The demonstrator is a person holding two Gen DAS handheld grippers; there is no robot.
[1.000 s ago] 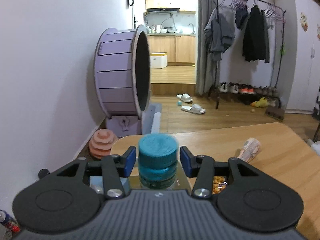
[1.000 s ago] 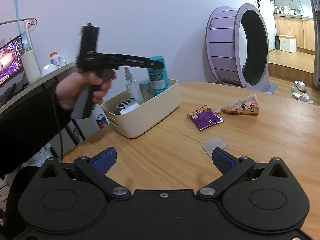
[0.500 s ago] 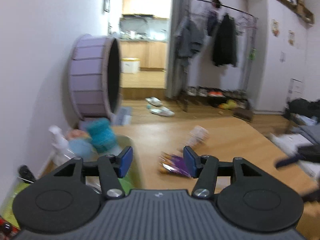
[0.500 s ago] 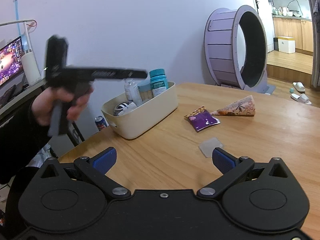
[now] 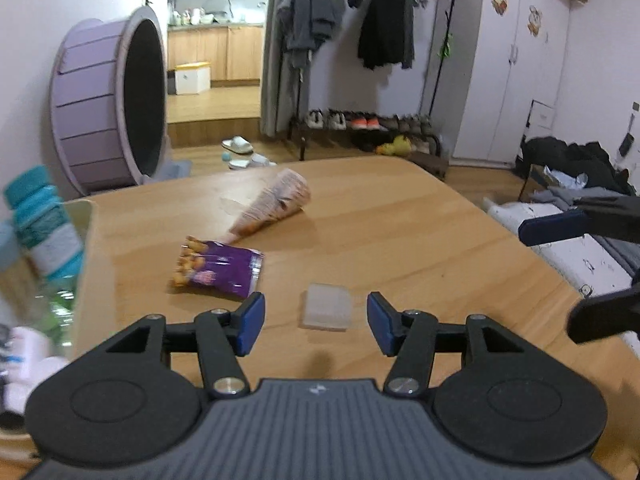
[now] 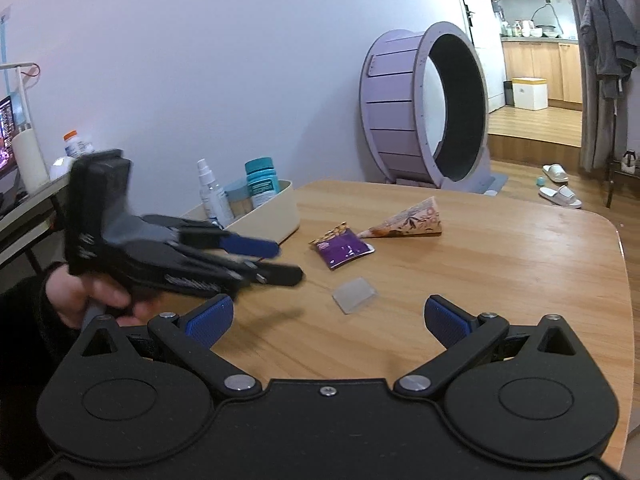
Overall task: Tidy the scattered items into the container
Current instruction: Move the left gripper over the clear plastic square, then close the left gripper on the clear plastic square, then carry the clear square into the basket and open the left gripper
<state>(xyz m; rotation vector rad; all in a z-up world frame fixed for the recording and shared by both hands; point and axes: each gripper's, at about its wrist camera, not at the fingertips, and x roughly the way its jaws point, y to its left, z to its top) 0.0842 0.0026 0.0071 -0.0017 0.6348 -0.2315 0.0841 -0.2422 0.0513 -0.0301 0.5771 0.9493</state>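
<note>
A cream container (image 6: 272, 216) stands at the table's left and holds a teal-capped bottle (image 6: 262, 182), a spray bottle (image 6: 212, 194) and other items; the bottle also shows in the left wrist view (image 5: 44, 224). On the table lie a purple snack packet (image 5: 218, 268) (image 6: 344, 246), a patterned cone packet (image 5: 276, 204) (image 6: 408, 222) and a small clear packet (image 5: 326, 306) (image 6: 355, 294). My left gripper (image 5: 316, 322) is open and empty, just short of the clear packet; it also shows in the right wrist view (image 6: 276, 260). My right gripper (image 6: 328, 314) is open and empty over the table's near side.
A large purple wheel (image 6: 424, 106) stands on the floor beyond the table. A clothes rack (image 5: 360, 40) with shoes stands further off. A desk with a monitor and bottles (image 6: 24, 160) is at the left. The wooden table (image 6: 520, 264) has a rounded far corner.
My left gripper has let go of the teal-capped bottle in the container and swung right and down, toward the clear packet. My right gripper has stayed nearly still.
</note>
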